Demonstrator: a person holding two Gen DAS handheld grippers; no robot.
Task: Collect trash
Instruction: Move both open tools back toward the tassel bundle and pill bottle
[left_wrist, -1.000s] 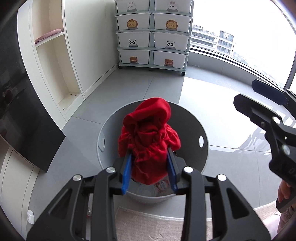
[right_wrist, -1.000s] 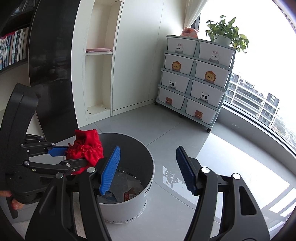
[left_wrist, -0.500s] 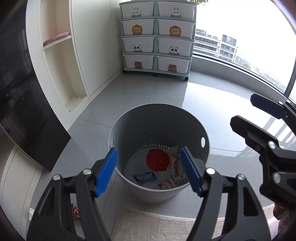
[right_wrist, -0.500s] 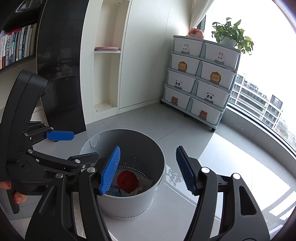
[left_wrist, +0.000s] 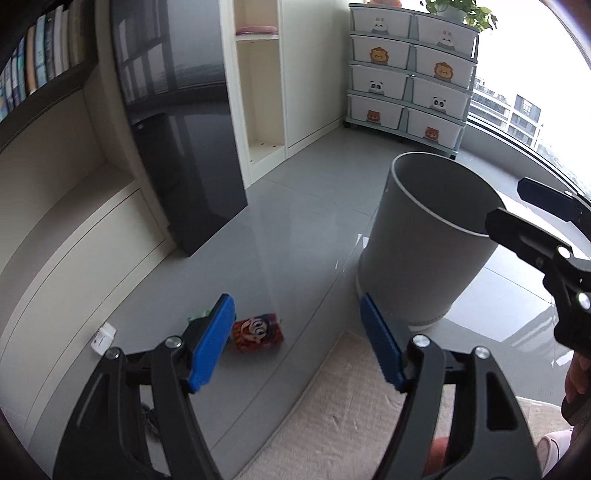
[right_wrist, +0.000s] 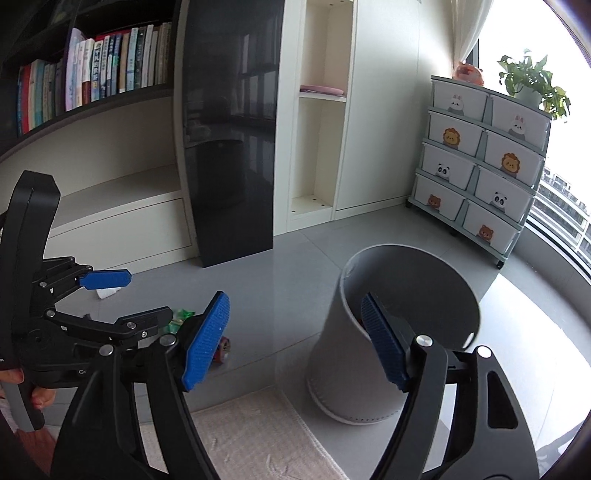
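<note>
Very little here can actually be read. On the black body of the left gripper (right_wrist: 127, 295), seen from the right wrist view, two pale letters, "Gr", show near its lower edge before the rest is cut off. The books (right_wrist: 92, 74) on the dark shelf carry print on their spines, but it is too small to make out. The snack packet (left_wrist: 257, 330) on the floor bears a cartoon face and no legible wording. The drawer unit (right_wrist: 480, 166) has only animal pictures on its fronts, no words.
</note>
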